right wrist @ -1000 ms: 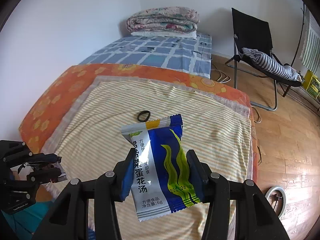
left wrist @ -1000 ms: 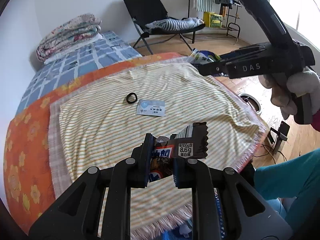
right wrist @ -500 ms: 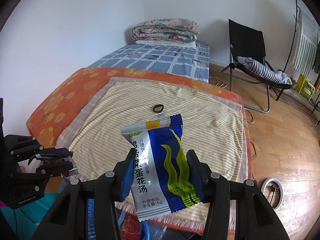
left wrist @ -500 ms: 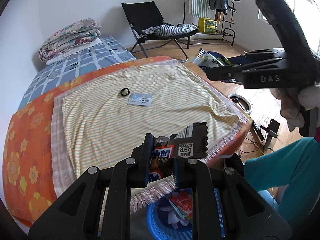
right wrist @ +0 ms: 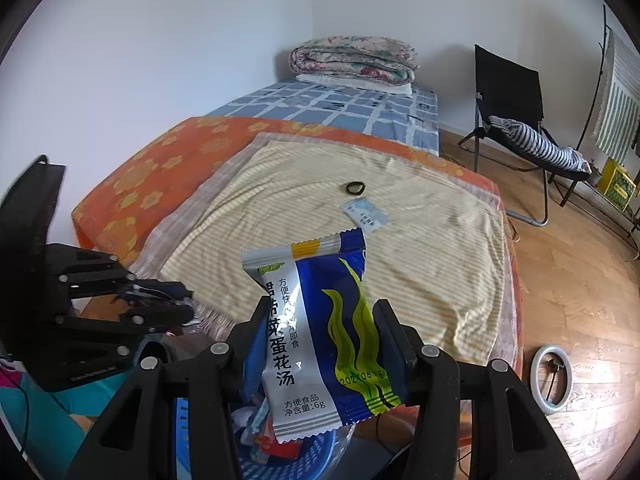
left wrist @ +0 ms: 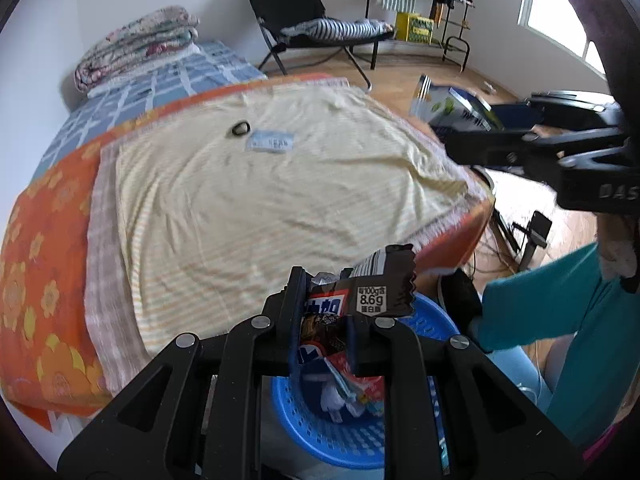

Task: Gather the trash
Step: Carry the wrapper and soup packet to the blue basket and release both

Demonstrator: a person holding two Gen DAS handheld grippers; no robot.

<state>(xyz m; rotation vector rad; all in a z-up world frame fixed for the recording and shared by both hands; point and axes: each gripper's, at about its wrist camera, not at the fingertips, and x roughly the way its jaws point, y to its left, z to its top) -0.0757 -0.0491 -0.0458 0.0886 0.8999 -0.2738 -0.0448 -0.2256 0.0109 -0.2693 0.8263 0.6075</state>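
Both grippers have drawn back from the bed (right wrist: 280, 216) and now hang over the blue basket (left wrist: 352, 436). Right gripper (right wrist: 320, 320) fingers clamp the blue soup packet (right wrist: 324, 328); left gripper (left wrist: 324, 316) fingers clamp the dark snack wrapper (left wrist: 376, 284). A pale sachet (left wrist: 270, 142) and black ring (left wrist: 240, 128) lie on the bed.

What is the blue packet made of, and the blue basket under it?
The blue packet looks like thin glossy plastic film, maybe foil-lined: silvery shiny strip, zigzag crimped ends, printed surface. The blue basket looks like hard moulded plastic: smooth rim, a wall of small square holes. I cannot be certain of either.
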